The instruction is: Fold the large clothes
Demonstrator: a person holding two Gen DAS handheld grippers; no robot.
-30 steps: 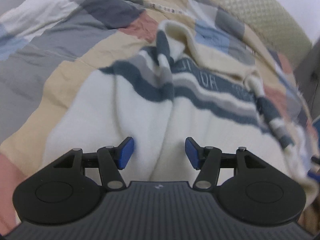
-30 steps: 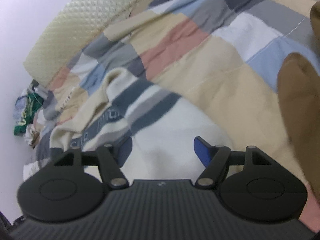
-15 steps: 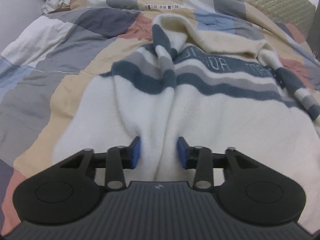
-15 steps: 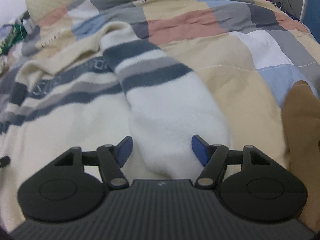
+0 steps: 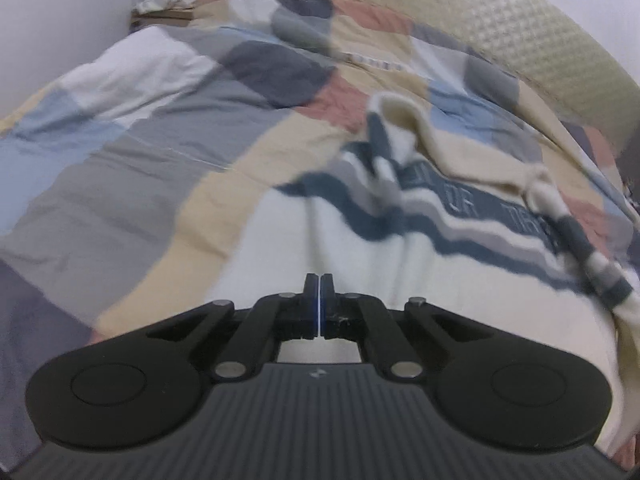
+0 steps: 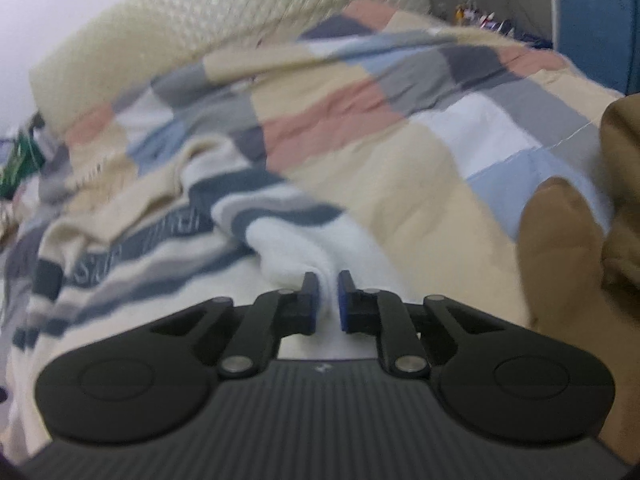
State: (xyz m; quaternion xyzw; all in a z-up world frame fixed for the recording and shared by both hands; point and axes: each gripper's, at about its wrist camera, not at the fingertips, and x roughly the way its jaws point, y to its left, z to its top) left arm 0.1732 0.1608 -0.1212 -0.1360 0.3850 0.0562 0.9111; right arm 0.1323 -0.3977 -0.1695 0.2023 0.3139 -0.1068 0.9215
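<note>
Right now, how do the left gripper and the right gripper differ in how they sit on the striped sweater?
The left gripper has just closed pad against pad, no cloth visible between; the right gripper has just closed on a ridge of white striped sweater that keeps its pads apart. A brown garment lies beside the right only. Both are over the sweater's white lower part.

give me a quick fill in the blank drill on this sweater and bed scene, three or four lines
1. The striped sweater lies on a patchwork ____.
2. White sweater cloth is pinched between the pads of the ____ gripper.
3. The left gripper has its jaws fully ____.
4. In the right wrist view, the brown cloth lies to the ____ of the sweater.

Missing words: quilt; right; shut; right
</note>
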